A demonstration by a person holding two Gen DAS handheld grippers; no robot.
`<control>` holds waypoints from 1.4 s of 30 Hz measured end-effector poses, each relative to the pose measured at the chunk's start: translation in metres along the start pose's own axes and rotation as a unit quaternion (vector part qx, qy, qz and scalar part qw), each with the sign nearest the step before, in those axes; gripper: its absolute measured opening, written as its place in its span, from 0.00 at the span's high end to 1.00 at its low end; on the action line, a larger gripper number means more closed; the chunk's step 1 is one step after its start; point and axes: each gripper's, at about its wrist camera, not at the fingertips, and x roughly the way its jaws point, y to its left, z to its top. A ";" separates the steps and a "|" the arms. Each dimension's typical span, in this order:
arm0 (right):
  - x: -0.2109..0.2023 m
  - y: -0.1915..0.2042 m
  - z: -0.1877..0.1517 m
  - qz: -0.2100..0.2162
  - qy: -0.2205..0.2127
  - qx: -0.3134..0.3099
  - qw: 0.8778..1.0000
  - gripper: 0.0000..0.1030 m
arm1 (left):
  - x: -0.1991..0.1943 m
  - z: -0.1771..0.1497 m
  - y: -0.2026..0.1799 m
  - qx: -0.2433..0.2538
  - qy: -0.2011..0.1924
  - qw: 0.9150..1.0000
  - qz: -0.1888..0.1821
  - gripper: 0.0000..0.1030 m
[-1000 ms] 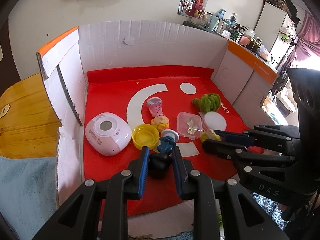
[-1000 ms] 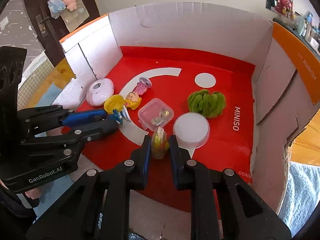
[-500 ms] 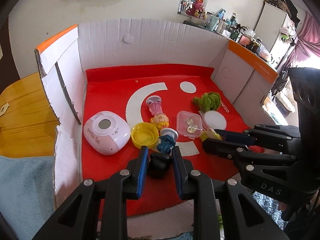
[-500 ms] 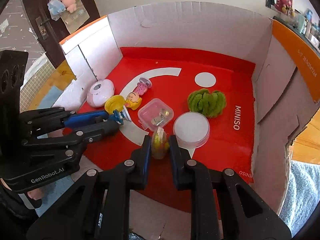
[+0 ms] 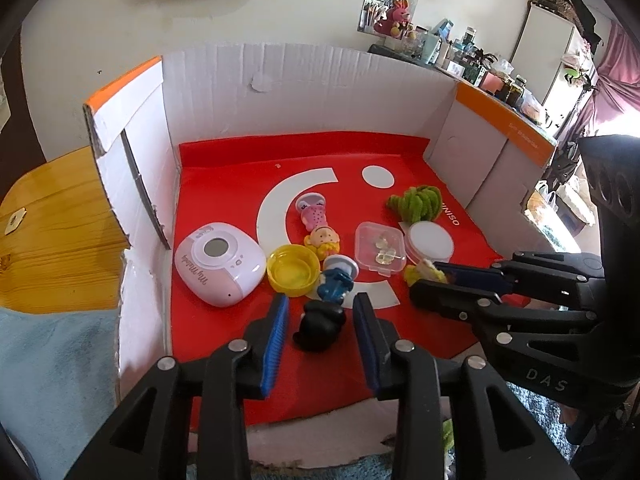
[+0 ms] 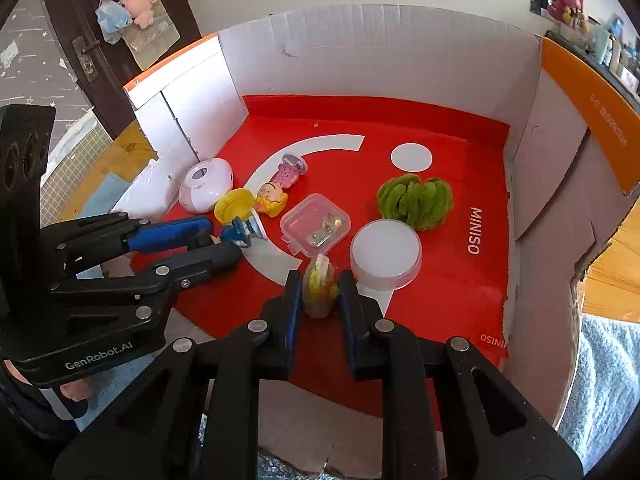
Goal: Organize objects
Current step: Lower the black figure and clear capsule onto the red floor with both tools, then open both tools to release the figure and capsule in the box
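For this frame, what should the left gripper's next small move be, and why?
Probably draw the left gripper straight back. Its jaws stand apart with gaps either side of the black figurine, which lies on the red mat in line behind the blue figurine. The right gripper is shut on the yellow-green toy.

Your left gripper: black frame, blue pads, silver screws, "GenRobot.AI" lettering. Your right gripper: likewise, marked "DAS".
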 end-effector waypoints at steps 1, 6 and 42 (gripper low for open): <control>0.000 0.001 0.000 -0.001 0.000 -0.001 1.000 0.83 | -0.001 0.000 0.000 0.000 -0.001 1.000 0.000 0.66; -0.003 0.002 -0.002 -0.005 0.000 -0.002 1.000 0.82 | -0.006 -0.002 -0.001 -0.001 -0.005 1.000 0.003 0.62; -0.039 0.019 -0.023 -0.031 -0.038 -0.019 0.999 0.26 | -0.052 -0.023 -0.007 -0.010 -0.032 0.999 0.022 0.39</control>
